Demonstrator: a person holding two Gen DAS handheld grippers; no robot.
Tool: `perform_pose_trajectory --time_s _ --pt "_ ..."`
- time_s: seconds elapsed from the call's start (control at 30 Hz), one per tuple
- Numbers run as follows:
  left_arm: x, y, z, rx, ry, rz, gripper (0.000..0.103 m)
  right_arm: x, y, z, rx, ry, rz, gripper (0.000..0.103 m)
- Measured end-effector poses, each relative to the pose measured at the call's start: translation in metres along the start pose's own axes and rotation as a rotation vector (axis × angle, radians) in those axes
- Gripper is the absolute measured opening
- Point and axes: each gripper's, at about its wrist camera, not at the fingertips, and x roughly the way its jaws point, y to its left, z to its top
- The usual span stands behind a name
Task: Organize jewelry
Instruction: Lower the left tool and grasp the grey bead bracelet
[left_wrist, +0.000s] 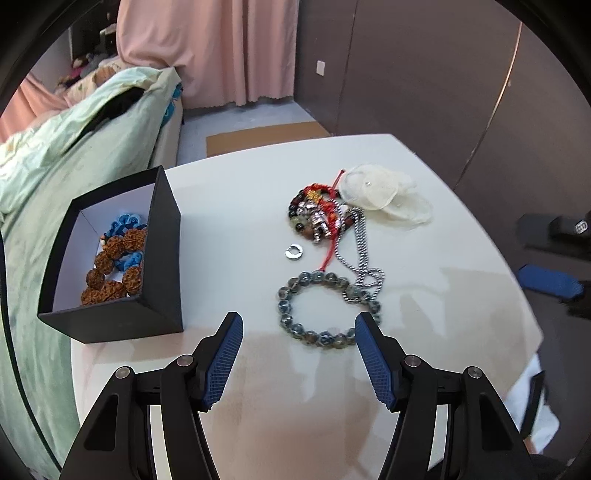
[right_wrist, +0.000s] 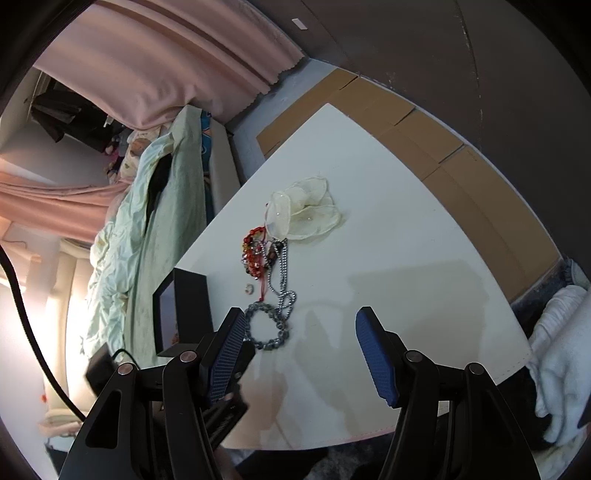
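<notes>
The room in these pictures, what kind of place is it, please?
Most likely a bedroom at home. A bed with a rumpled green quilt stands beside the white table, pink curtains hang to the floor, and jewelry lies loose near a black box.

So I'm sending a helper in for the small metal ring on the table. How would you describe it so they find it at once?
Start at the black box on the white table. Right of it lies a jewelry pile; the ring sits alone just left of the red cord, above the grey bead bracelet. It is the only small, plain, shiny silver loop.
</notes>
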Motion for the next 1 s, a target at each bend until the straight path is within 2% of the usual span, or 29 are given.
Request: perform_pose_trajectory --time_s 0.17,0.27,0.37,0.43,0.47,0.5,0.57,0.73,1.0 --pt "0.014 0.004 -0.003 -0.021 0.024 0.032 0.064 -0.003 -0.002 0.002 0.007 -0.006 0.007 0.063" --pt "0.017 0.006 -0.003 -0.046 0.03 -0.018 0.057 -0.005 -0.006 0.003 0.017 -0.007 0.011 0.063" --pt "0.019 0.001 -0.003 -0.032 0.035 -0.039 0.037 -0.007 -0.007 0.003 0.019 -0.01 0.01 0.063" --pt "0.019 -0.006 -0.004 0.01 0.038 0.033 0.017 -0.007 -0.006 0.003 0.015 -0.012 0.003 0.063" --pt "0.019 -0.005 -0.005 0.012 0.038 0.034 0.015 -0.007 -0.006 0.004 0.013 -0.011 -0.001 0.063" --pt "0.018 -0.003 -0.005 -0.003 0.042 0.01 0.009 -0.006 -0.005 0.004 0.011 -0.01 -0.003 0.063" --pt "0.018 0.003 -0.004 -0.041 0.061 -0.051 0.009 -0.004 -0.004 0.003 0.007 -0.007 -0.006 0.063" --pt "0.013 0.003 -0.001 -0.044 0.059 -0.079 0.009 0.002 0.003 0.003 -0.006 -0.001 -0.017 0.063" --pt "-0.025 0.013 0.017 -0.081 -0.031 -0.155 0.009 0.012 0.011 0.003 -0.012 -0.001 -0.043 0.063"
